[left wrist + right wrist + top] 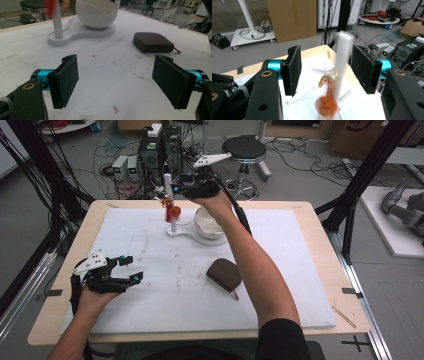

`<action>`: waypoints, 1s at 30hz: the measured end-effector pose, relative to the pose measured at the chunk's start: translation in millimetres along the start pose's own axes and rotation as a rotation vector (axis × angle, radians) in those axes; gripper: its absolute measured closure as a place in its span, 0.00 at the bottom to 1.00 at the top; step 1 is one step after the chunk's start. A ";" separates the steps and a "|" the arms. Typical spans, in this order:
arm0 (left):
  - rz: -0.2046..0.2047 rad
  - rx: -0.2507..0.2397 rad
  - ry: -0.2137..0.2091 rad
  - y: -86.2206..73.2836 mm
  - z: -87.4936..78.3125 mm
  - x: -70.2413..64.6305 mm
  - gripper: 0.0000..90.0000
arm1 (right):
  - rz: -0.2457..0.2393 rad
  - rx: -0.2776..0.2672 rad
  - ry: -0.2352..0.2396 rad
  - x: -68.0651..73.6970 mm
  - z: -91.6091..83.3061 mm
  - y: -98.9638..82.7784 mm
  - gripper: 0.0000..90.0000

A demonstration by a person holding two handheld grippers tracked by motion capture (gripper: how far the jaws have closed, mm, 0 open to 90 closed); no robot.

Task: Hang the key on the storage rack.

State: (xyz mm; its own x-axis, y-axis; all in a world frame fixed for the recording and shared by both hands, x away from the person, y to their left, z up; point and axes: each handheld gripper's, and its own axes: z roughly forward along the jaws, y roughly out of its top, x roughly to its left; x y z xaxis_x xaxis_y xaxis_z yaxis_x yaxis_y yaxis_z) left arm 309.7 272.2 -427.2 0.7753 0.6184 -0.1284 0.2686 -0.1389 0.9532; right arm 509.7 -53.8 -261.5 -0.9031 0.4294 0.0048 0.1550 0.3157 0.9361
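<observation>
A white post rises from a flat white base at the far middle of the mat. An orange-red trinket hangs on the post. My right gripper is up at the post's top. In the right gripper view the gripper is open, with the blurred post between its jaws and nearer the right pad, a thin gap still showing. The trinket hangs lower down. My left gripper rests open over the mat at the left, with nothing between its jaws.
A white cracked-egg bowl sits on the same base, right of the post. A brown pouch lies mid-mat. The white mat covers the wooden table. A stool and electronics stand beyond the far edge.
</observation>
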 end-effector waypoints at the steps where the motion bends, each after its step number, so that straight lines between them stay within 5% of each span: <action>1: 0.001 0.000 0.000 0.0 0.0 0.0 0.23 | -0.003 -0.001 0.001 0.2 -1.5 -0.5 0.46; 12: 0.004 0.002 -0.002 0.3 1.3 1.8 0.23 | -0.032 -0.008 -0.016 7.6 -26.2 -9.8 0.44; 21: 0.006 0.003 -0.009 1.9 3.7 -1.2 0.23 | -0.068 0.025 -0.060 16.0 -71.5 -32.9 0.40; 30: 0.006 0.003 -0.024 3.8 10.1 -0.9 0.23 | -0.037 -0.003 -0.105 26.6 -122.0 -70.0 0.38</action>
State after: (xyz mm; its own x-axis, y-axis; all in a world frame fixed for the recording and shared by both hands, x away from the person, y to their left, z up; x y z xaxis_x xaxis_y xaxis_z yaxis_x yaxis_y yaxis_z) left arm 315.8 263.3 -426.3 0.7905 0.5985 -0.1297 0.2660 -0.1447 0.9531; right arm 426.0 -167.7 -284.0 -0.8614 0.5036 -0.0663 0.1212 0.3307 0.9359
